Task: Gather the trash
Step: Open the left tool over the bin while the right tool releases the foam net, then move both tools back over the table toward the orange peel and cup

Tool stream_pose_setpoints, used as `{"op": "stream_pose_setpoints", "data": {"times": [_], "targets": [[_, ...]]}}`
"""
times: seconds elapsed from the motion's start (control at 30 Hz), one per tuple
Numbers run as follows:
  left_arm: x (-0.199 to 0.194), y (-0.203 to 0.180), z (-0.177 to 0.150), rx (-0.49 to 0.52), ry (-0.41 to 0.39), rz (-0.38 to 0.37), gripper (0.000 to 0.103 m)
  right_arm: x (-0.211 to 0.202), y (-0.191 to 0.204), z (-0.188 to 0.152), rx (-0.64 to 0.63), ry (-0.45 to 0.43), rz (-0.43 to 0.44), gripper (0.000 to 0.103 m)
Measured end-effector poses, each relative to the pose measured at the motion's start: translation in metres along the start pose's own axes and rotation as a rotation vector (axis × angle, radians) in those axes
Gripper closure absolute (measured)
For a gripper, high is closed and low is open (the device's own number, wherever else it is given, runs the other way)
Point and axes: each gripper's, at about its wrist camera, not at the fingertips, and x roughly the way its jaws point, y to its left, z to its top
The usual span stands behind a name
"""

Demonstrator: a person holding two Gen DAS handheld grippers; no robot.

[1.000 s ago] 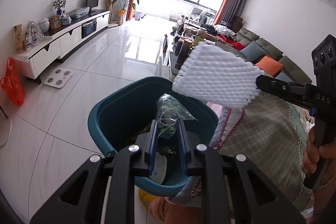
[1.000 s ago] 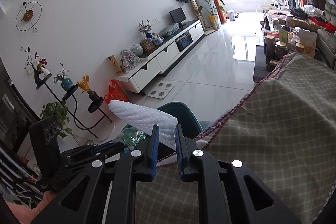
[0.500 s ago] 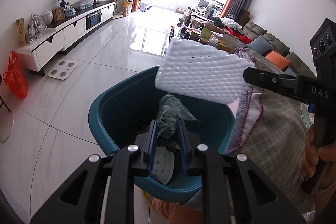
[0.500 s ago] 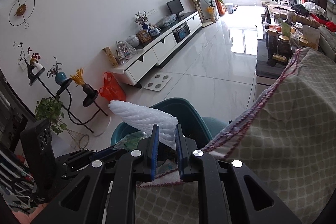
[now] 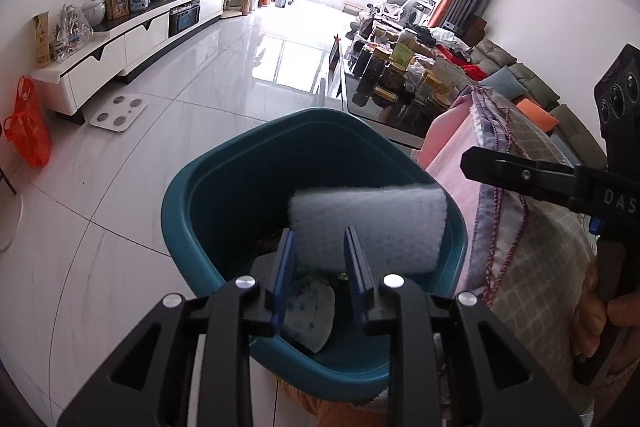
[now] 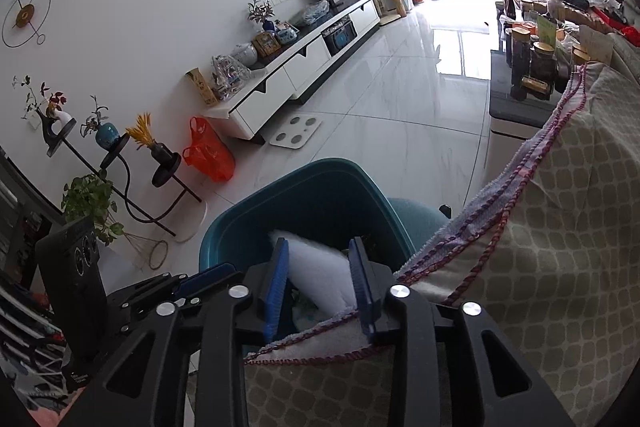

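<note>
Left gripper [image 5: 320,267] fingers spread, gripping nothing, over teal bin [image 5: 208,187]. White foam net sheet [image 5: 368,227], dimpled mesh texture, rectangular, lies inside the bin on top of other trash. Patterned wrapper [image 5: 310,315] beneath it. Right gripper [image 6: 320,283] fingers also spread apart, foam [image 6: 316,275] seen between them, contact unclear. "DAS" readable on right gripper body [image 5: 618,199]. Checked tablecloth [image 6: 560,227] at right

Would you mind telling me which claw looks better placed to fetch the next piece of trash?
Probably the right claw: its jaws stand open over the checked cloth. The left claw, also open, points down into the teal plastic bin, where the white foam pad now lies.
</note>
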Motion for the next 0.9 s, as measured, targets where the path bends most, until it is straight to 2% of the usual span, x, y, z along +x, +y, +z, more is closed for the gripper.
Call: {"op": "stream_pose_setpoints", "data": {"times": [0.17, 0.4, 0.67, 0.9], "targets": [[-0.003, -0.001, -0.002, -0.003, -0.011, -0.006, 0.076, -0.004, -0.004, -0.002, 0.005, 0.002, 0.007, 0.066], [-0.031, -0.015, -0.002, 0.041, -0.092, -0.052, 0.071, -0.025, -0.007, -0.012, -0.003, -0.028, 0.014, 0.06], [-0.062, -0.067, -0.008, 0.164, -0.169, -0.184, 0.065, -0.086, -0.012, -0.031, -0.012, -0.138, 0.028, 0.052], [-0.066, -0.132, -0.026, 0.282, -0.152, -0.325, 0.064, -0.147, -0.034, -0.062, 0.031, -0.236, -0.021, 0.049]]}}
